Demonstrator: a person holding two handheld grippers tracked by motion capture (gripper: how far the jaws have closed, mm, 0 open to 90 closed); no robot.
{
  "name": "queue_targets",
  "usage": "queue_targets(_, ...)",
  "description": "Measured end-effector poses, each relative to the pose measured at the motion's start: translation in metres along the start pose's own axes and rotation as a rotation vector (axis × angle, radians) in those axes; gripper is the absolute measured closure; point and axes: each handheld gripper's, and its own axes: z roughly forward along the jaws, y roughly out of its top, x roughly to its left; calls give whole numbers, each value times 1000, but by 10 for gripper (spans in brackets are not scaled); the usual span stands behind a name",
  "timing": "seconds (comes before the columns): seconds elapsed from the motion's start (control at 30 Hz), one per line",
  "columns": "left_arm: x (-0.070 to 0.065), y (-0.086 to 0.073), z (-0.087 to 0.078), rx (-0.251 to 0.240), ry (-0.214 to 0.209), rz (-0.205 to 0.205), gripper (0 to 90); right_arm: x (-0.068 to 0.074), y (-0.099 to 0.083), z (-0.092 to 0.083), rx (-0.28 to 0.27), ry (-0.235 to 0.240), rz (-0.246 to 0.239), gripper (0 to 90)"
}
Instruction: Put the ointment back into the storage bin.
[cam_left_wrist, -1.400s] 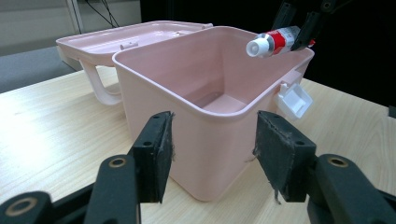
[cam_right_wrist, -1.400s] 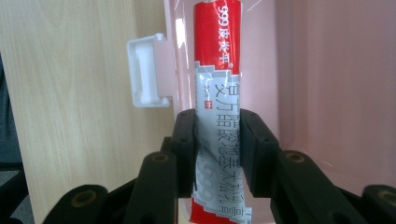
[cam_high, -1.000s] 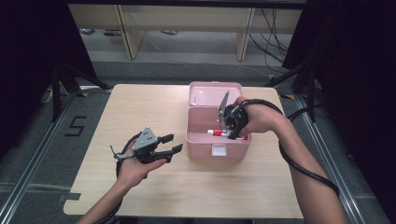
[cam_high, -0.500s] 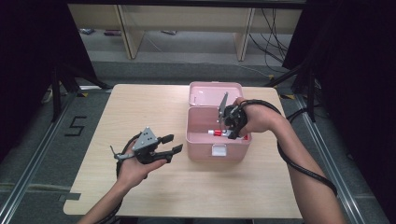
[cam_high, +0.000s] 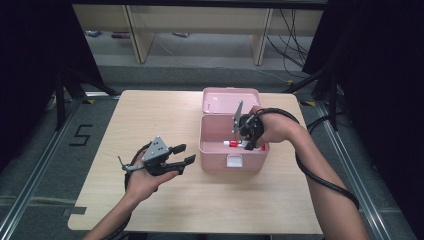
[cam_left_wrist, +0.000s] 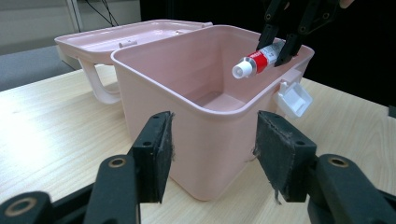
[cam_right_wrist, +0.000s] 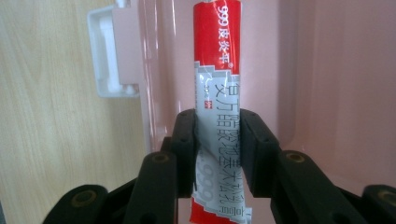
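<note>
A red, white and grey ointment tube (cam_right_wrist: 218, 112) was clamped between the right gripper's (cam_right_wrist: 218, 144) pads, above the open pink plastic box (cam_high: 215, 150). The left gripper (cam_high: 182, 154) was held empty, jaws wide, beside the box.

From my seat, the pink box (cam_high: 233, 162) stands right of centre on the surface (cam_high: 150, 115), its lid (cam_high: 227, 100) laid back behind it. My right gripper (cam_high: 246, 139) with the tube (cam_high: 235, 143) occupies the box mouth near the front wall. The surface's left half lies bare around my left gripper (cam_high: 182, 154), whose parted jaws face the box's wall.
</note>
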Motion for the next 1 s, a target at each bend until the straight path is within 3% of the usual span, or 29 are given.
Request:
queue_targets(0.07,0,0,0,0,0,1,460,1,0,1,9,3,24,704)
queue_targets(0.1,0,0,0,0,0,0,460,-2,0,3,-8,3,-26,704)
queue_targets(0.3,0,0,0,0,-1,1,460,-3,0,6,-4,1,-24,704)
queue_targets(0.37,0,0,0,1,-1,0,459,-2,0,5,17,10,18,704)
queue_targets(0.4,0,-1,0,1,-1,0,459,-3,0,6,8,6,-4,704)
queue_targets(0.5,0,-1,0,1,-1,0,459,-3,-1,8,18,11,7,704)
queue_targets(0.53,0,-1,0,0,0,1,459,-5,-1,10,5,13,-31,704)
queue_targets(0.63,0,-1,0,0,0,0,459,-7,0,11,-1,13,-53,704)
queue_targets(0.67,0,-1,0,0,0,1,459,-5,0,11,-1,10,-23,704)
queue_targets(0.77,0,-1,0,1,-1,1,459,-4,0,13,11,18,-2,704)
queue_targets(1.0,0,0,0,0,-1,-1,459,-4,0,17,35,32,13,704)
